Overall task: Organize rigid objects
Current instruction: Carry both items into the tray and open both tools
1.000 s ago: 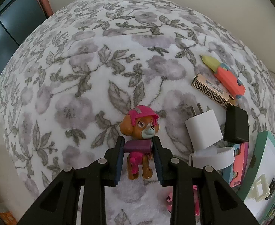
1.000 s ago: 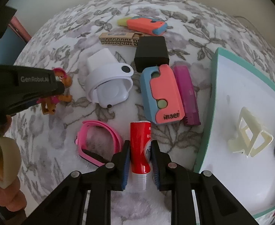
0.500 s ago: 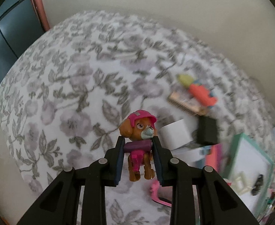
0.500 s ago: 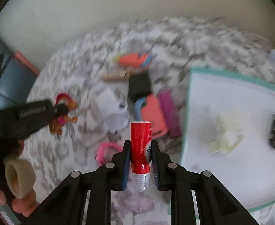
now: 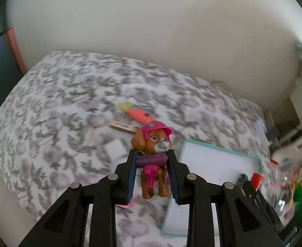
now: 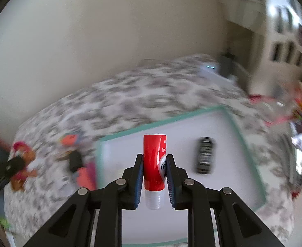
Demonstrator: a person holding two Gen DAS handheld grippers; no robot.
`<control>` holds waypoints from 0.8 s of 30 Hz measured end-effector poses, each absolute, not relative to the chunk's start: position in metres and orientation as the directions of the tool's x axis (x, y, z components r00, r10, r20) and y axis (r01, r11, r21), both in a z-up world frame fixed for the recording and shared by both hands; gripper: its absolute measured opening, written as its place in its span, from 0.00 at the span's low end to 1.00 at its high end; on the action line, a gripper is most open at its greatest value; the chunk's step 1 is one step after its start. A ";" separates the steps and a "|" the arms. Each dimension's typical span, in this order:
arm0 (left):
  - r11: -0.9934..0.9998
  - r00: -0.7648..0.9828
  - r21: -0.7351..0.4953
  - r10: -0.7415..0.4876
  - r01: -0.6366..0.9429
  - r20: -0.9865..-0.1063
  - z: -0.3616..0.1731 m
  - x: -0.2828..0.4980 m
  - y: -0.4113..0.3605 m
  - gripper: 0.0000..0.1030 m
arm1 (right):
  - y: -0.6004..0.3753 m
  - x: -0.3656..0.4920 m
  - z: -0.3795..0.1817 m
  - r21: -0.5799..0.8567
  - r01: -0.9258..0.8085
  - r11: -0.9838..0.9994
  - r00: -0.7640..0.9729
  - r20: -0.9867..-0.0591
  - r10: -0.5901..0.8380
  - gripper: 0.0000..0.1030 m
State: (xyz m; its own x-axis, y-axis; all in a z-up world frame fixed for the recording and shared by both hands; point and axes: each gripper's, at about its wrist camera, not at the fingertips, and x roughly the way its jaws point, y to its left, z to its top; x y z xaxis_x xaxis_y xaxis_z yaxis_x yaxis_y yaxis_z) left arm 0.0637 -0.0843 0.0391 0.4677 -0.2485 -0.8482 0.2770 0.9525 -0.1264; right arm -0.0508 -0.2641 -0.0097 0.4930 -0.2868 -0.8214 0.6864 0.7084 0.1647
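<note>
My left gripper (image 5: 152,160) is shut on a toy dog (image 5: 153,144) with a pink helmet and holds it above the floral bedspread (image 5: 68,107). The dog also shows at the left of the right wrist view (image 6: 23,160). My right gripper (image 6: 153,160) is shut on a red tube (image 6: 154,160) with a clear cap, held over the white tray with a teal rim (image 6: 241,135). The tray (image 5: 223,150) lies right of the dog in the left wrist view, where the red tube (image 5: 256,180) and right gripper show.
A black ridged item (image 6: 205,157) lies in the tray. An orange toy (image 5: 138,113), a patterned box (image 5: 122,126) and a white block (image 5: 115,148) lie on the bedspread. A black box (image 6: 75,160) lies left of the tray. Clutter and shelves (image 6: 284,41) stand at right.
Both grippers have lifted with their objects and swung right. The red tube is now over the tray, and the toy dog is higher above the bedspread, closer to the tray.
</note>
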 end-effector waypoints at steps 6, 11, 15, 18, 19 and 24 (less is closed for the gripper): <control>0.924 0.413 -0.109 -0.266 0.367 -0.871 0.020 0.037 -0.130 0.29 | -0.303 -0.080 -0.022 0.138 0.777 0.614 0.420 -0.841 -0.342 0.21; 0.913 0.350 -0.084 -0.237 0.400 -0.906 -0.013 0.028 -0.145 0.29 | -0.315 -0.082 -0.040 0.146 0.786 0.601 0.392 -0.869 -0.301 0.22; 0.909 0.273 -0.091 -0.216 0.407 -0.937 -0.038 0.025 -0.149 0.29 | -0.314 -0.079 -0.059 0.131 0.785 0.606 0.345 -0.904 -0.251 0.22; 0.912 0.222 -0.086 -0.188 0.401 -0.957 -0.054 0.025 -0.148 0.29 | -0.313 -0.078 -0.071 0.119 0.786 0.606 0.312 -0.924 -0.223 0.22; 0.914 0.200 -0.089 -0.180 0.396 -0.963 -0.060 0.025 -0.146 0.29 | -0.312 -0.077 -0.074 0.115 0.785 0.609 0.304 -0.928 -0.217 0.22; 0.918 0.149 -0.080 -0.148 0.388 -0.978 -0.078 0.025 -0.145 0.29 | -0.307 -0.074 -0.082 0.096 0.774 0.626 0.280 -0.939 -0.201 0.22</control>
State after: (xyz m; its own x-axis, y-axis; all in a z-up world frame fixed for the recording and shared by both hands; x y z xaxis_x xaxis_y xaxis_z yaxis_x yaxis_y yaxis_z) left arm 0.0254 -0.1446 -0.0776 0.1490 -0.1482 -0.9777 0.3877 0.9183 -0.0801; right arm -0.0737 -0.3075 -0.0818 0.2796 -0.2013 -0.9388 0.7738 0.6261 0.0962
